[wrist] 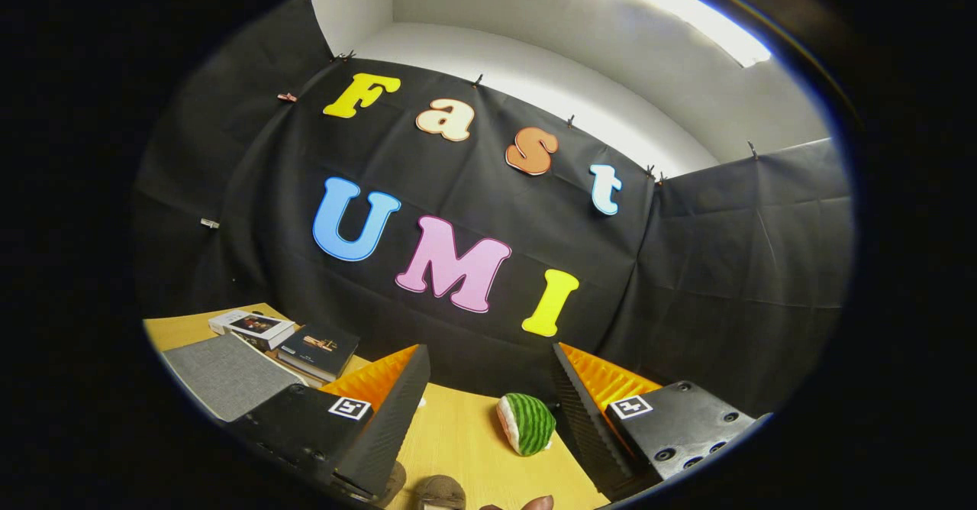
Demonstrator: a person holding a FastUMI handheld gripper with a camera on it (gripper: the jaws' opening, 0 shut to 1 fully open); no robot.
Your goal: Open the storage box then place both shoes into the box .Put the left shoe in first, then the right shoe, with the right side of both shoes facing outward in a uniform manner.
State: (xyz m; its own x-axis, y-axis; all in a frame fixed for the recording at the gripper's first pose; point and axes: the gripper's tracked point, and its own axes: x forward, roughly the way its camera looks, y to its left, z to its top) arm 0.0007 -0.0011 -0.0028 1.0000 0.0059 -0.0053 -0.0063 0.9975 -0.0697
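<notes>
While the claw (488, 411) hangs with fingers apart, empty: bench (458, 434) below; striped watermelon toy (527, 422) between fingers, toward 1 o'clock; books (294, 340) at 10 o'clock; brown shoe tops (440, 491) at 6 o'clock. Tilt down first to find the box.

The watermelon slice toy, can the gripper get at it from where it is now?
Probably yes. The gripper is open with nothing between its fingers, and the watermelon slice toy lies on the yellow table just ahead with nothing blocking it.
</notes>
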